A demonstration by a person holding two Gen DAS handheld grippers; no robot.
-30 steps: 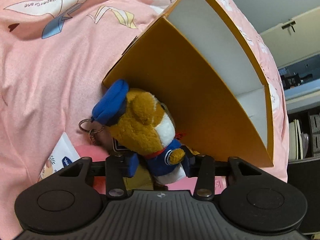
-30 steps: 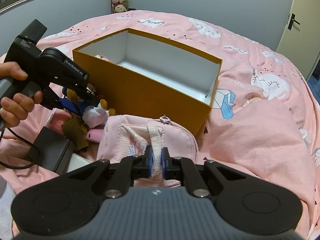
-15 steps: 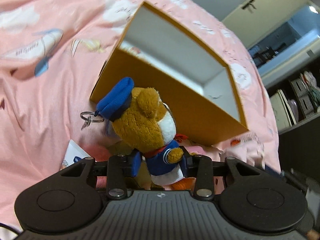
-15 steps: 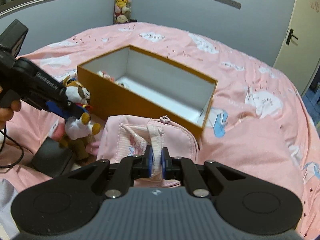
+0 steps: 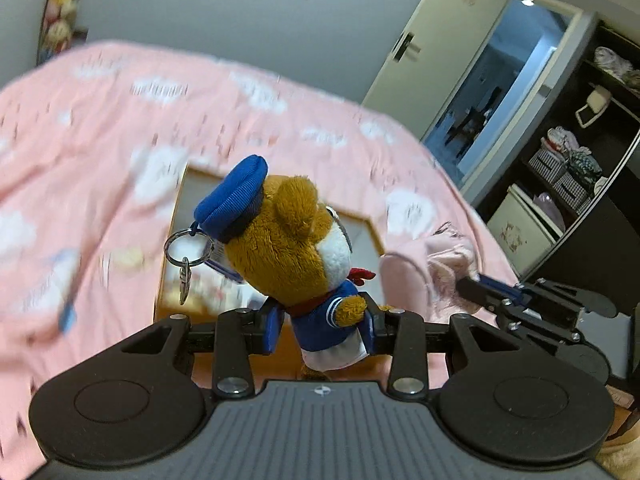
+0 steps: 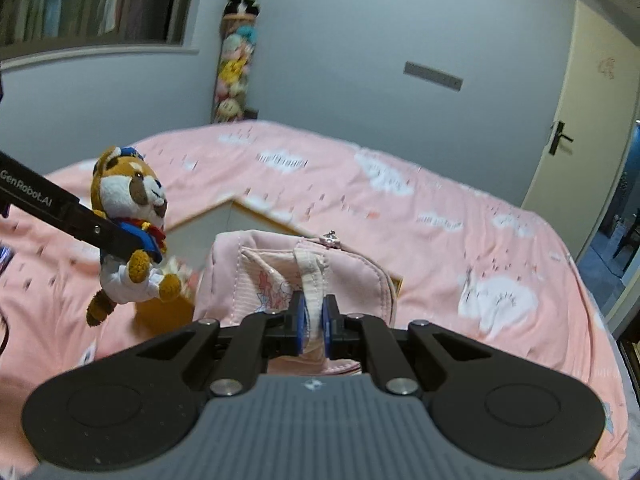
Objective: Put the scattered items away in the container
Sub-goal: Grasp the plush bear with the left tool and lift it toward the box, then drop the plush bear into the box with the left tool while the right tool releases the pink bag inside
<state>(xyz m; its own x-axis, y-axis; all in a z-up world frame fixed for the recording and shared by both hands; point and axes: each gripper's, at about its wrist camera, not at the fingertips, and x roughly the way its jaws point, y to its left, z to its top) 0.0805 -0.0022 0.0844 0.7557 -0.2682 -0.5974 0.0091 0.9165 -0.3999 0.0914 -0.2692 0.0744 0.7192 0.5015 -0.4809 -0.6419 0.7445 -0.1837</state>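
My left gripper (image 5: 322, 330) is shut on a brown plush toy (image 5: 294, 248) with a blue cap and sailor top, and holds it in the air above the orange box (image 5: 176, 216). The toy also shows in the right wrist view (image 6: 128, 220), gripped by the left gripper (image 6: 140, 246). My right gripper (image 6: 314, 322) is shut on the strap of a pink pouch (image 6: 296, 272) and holds it up over the box (image 6: 208, 224). The pouch also shows in the left wrist view (image 5: 424, 272).
The box sits on a pink bedspread (image 6: 440, 216) with cloud prints. Small items lie in the box (image 5: 200, 292), blurred. A door (image 6: 588, 120) and a dark shelf unit (image 5: 580, 168) stand to the right.
Both grippers have risen with their loads. The plush toy and the pink pouch are now lifted off the bed and hang above the box.
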